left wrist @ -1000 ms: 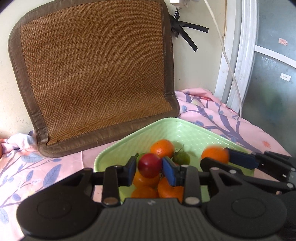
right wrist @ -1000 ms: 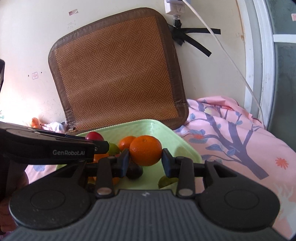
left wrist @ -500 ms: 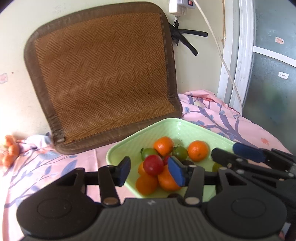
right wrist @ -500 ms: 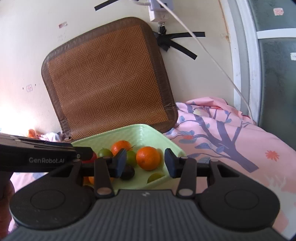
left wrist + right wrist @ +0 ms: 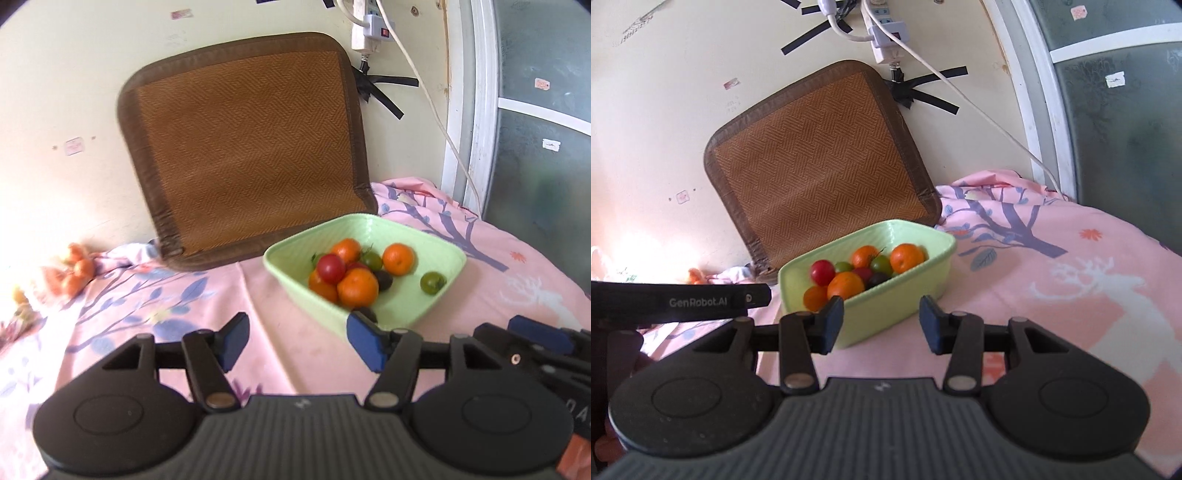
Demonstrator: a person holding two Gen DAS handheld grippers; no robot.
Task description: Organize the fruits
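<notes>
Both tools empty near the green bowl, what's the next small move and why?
Probably swing the left tool, jaws opening with nothing between them, toward the loose oranges lying on the pink cloth by the wall; the green bowl already holds the other fruit.

The orange fruits (image 5: 72,271) at far left are blurred and washed out by glare. A dark fruit (image 5: 365,314) is partly hidden behind the bowl (image 5: 295,288) wall.

Bare pink cloth (image 5: 280,354) before green bowl (image 5: 295,291); woven mat (image 5: 251,147) blocks behind.
</notes>
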